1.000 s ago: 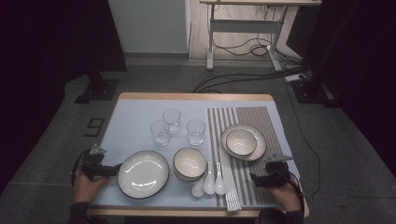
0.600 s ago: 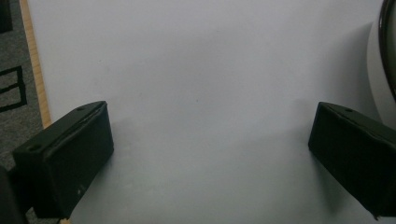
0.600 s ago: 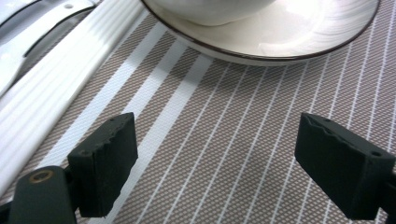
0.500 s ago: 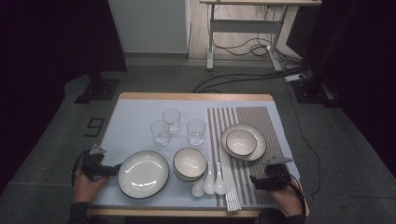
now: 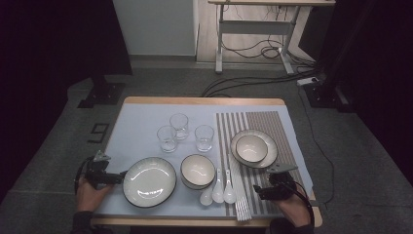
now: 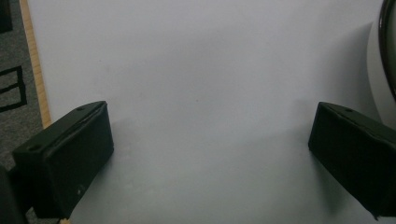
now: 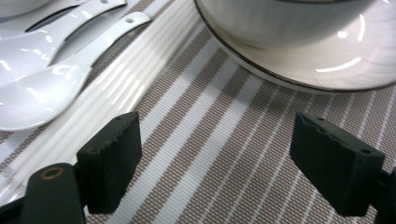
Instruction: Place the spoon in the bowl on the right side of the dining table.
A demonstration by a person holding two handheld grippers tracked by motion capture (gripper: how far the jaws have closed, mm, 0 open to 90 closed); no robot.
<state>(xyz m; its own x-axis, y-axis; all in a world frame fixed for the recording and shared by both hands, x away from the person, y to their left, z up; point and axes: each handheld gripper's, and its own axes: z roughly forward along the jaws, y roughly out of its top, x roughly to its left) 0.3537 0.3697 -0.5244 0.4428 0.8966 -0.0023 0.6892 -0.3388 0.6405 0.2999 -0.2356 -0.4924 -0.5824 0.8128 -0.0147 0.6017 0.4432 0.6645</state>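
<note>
From my end, the right gripper view cut the small plate [image 7: 327,60] and its bowl [image 7: 280,14] off at the top edge. The big plate [image 6: 388,51] was just a sliver in the left gripper view. I couldn't count the chopsticks [image 5: 240,190] from above, too tiny.

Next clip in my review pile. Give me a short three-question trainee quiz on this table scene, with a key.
1. How many glasses stand on the table?
2. True or false: the right gripper is shut on a spoon.
3. Which dish lies nearest the left gripper: A) the large plate, B) the bowl on the striped mat, C) the middle bowl?

Key: 1. Three. 2. False; its jaws stand open over the striped mat, nothing between them. 3. A.
</note>
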